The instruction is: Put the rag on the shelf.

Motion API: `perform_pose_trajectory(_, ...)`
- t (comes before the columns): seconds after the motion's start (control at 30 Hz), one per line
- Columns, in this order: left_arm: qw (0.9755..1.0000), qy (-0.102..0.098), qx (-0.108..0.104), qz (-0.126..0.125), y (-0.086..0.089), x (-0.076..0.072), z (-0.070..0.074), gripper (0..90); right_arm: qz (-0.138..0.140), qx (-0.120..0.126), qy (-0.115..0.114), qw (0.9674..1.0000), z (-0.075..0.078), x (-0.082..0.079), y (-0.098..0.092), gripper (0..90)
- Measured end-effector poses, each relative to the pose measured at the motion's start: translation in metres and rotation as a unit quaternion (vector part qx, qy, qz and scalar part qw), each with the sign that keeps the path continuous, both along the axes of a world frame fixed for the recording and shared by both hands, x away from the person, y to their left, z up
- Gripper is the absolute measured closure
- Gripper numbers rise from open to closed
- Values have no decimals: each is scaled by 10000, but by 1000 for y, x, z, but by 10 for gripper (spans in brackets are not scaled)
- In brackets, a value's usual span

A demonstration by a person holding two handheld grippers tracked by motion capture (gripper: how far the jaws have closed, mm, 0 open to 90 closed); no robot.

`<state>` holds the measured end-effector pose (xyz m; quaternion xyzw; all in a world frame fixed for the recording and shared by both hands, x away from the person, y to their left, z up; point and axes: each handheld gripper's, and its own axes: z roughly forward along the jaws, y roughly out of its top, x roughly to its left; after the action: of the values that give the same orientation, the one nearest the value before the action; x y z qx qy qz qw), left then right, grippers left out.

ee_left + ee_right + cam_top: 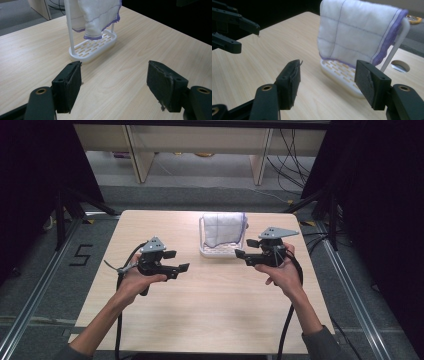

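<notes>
Two hand-held grippers, left gripper (176, 261) and right gripper (246, 248), hover wide open and empty at mid-frame. Between them, a white cloth (223, 228) drapes a rack (218, 252) on the table (210, 320).

Two hand-held grippers, raised and facing inward

The left hand (134, 279) holds the left gripper (181, 261) and the right hand (283, 270) holds the right gripper (243, 248) — both forearms reach in from the near edge. Each gripper's jaws stand wide apart with nothing between them, tips pointing toward one another, well apart.
</notes>
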<state>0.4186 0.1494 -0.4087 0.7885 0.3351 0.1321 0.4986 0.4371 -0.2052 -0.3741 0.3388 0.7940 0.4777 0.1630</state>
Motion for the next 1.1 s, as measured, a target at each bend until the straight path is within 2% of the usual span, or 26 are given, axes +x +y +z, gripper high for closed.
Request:
perform_pose_trajectory(0.07, 10000, 28, 7, -32, 1, -5, -6, 275, 12, 15, 127, 9999, -7, -4, 1, 383)
perform_pose_trajectory(0.13, 10000, 19, 53, -41, 0, -8, -11, 272, 71, -24, 78, 9999, -11, -5, 1, 381)
perform_pose_trajectory(0.2, 9999, 28, 97, -54, 1, -10, -15, 267, 60, 2, 194, 9998, -17, -8, 4, 380)
perform_pose_trajectory(0.23, 9999, 62, 108, -50, 1, -12, -17, 266, 139, -71, 63, 9999, -19, -6, 3, 378)
perform_pose_trajectory(0.33, 9998, 73, 157, -66, 0, -15, -22, 257, 167, 12, 224, 9996, -24, -8, 6, 374)
perform_pose_trajectory(0.4, 9998, 73, 172, -86, 1, -16, -24, 246, 178, 20, 197, 9996, -28, -7, 7, 368)
perform_pose_trajectory(0.47, 9998, 72, 182, -64, 1, -19, -28, 243, 178, 58, 279, 9994, -30, -8, 9, 361)
perform_pose_trajectory(0.5, 9997, 87, 208, -83, 1, -22, -31, 240, 230, -8, 211, 9995, -34, -6, 10, 320)
perform_pose_trajectory(0.53, 9997, 94, 207, -62, 2, -24, -34, 237, 141, 19, 374, 9992, -35, -8, 12, 286)
perform_pose_trajectory(0.57, 9996, 121, 253, -54, 2, -26, -36, 236, 121, 46, 415, 9991, -37, -8, 14, 253)
perform_pose_trajectory(0.6, 9996, 167, 224, -52, 2, -28, -40, 235, 158, -31, 312, 9994, -38, -7, 14, 232)
perform_pose_trajectory(0.67, 9993, 219, 288, -75, 2, -33, -45, 234, 125, -36, 457, 9989, -39, -11, 17, 231)
perform_pose_trajectory(0.7, 9992, 230, 295, -101, 2, -35, -48, 234, 218, -68, 301, 9993, -41, -10, 16, 225)
perform_pose_trajectory(0.73, 9991, 229, 320, -126, 2, -38, -50, 234, 184, -52, 446, 9988, -41, -13, 17, 217)
perform_pose_trajectory(0.77, 9991, 242, 311, -137, 2, -40, -53, 234, 193, -101, 350, 9991, -42, -13, 17, 211)
perform_pose_trajectory(0.87, 9988, 288, 344, -171, 5, -45, -59, 234, 147, 0, 464, 9988, -46, -19, 19, 197)
perform_pose_trajectory(0.9, 9988, 285, 357, -168, 6, -47, -61, 234, 162, -62, 414, 9990, -46, -19, 18, 197)
perform_pose_trajectory(0.93, 9984, 289, 427, -214, 7, -48, -62, 234, 105, -53, 490, 9987, -47, -23, 17, 198)
perform_pose_trajectory(0.97, 9987, 317, 349, -166, 7, -50, -64, 234, 126, -48, 469, 9988, -48, -24, 17, 198)
perform_pose_trajectory(1.07, 9986, 324, 358, -207, 9, -53, -67, 234, 160, -45, 514, 9985, -53, -31, 15, 201)
perform_pose_trajectory(1.1, 9985, 331, 373, -205, 10, -54, -68, 234, 163, -133, 464, 9987, -55, -32, 13, 201)
